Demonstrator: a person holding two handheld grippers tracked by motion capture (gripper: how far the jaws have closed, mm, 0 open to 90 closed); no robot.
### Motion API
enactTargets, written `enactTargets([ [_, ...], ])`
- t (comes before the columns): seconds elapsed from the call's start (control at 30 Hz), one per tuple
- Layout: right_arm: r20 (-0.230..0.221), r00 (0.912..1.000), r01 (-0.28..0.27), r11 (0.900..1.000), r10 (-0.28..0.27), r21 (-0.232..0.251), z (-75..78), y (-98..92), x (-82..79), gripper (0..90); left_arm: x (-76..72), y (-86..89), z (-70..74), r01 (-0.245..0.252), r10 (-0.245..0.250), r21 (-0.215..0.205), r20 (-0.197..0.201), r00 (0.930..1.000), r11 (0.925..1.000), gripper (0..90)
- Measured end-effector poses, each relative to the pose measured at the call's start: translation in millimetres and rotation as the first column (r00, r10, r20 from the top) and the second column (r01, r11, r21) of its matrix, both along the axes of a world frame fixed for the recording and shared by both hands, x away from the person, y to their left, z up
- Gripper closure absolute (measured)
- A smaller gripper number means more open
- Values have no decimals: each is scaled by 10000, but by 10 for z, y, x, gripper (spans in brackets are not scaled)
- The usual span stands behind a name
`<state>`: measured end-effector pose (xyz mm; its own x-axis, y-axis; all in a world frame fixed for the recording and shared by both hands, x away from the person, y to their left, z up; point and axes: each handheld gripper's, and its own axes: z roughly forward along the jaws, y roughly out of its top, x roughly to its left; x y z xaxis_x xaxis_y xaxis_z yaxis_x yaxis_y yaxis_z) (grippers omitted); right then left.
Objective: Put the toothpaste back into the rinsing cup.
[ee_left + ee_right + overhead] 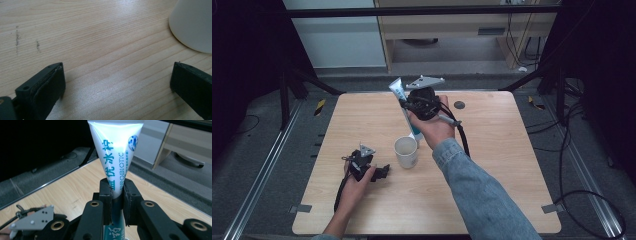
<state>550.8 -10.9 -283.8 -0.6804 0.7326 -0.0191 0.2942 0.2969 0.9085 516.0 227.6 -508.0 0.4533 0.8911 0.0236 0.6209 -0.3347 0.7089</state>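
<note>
Pale wood-grain table (492, 165), square top, set on a dark floor with cables at the right; light cabinet behind.

Item 1: cup (406, 152), white, upright, near the table's middle. Its rounded wall also shows at the upper right of the left gripper view (193, 23).

Item 2: tube (117, 155), white and teal, printed "PROBIOTIC" with Chinese characters. Held in the air above the table, crimped flat end uppermost, lower end pointing down just beside the cup in the high view (404, 107).

Item 3: right hand-held gripper (117, 195), raised over the table's far half, jaws clamped on the tube's mid-body. Denim sleeve (477, 190) on the arm that carries it.

Item 4: left hand-held gripper (117, 82), low over the table just left of the cup, jaws spread wide with bare wood between them, holding nothing. Seen in the high view at (379, 172).
</note>
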Motion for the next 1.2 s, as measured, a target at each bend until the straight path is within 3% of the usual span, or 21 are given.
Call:
enactTargets([
  [0.6,324,9991,234,9965,-260,803,-50,31,6,793,4,-2,-1,-25,25,-7,8,10000,10000,0],
  [1.03,253,9990,347,9913,-382,1267,-266,91,-42,793,6,-3,-1,-26,26,-13,8,10000,10000,0],
  [1.2,17,9992,400,9885,-406,1458,-470,98,-43,793,9,-3,-1,-35,35,-9,10,10000,10000,0],
])
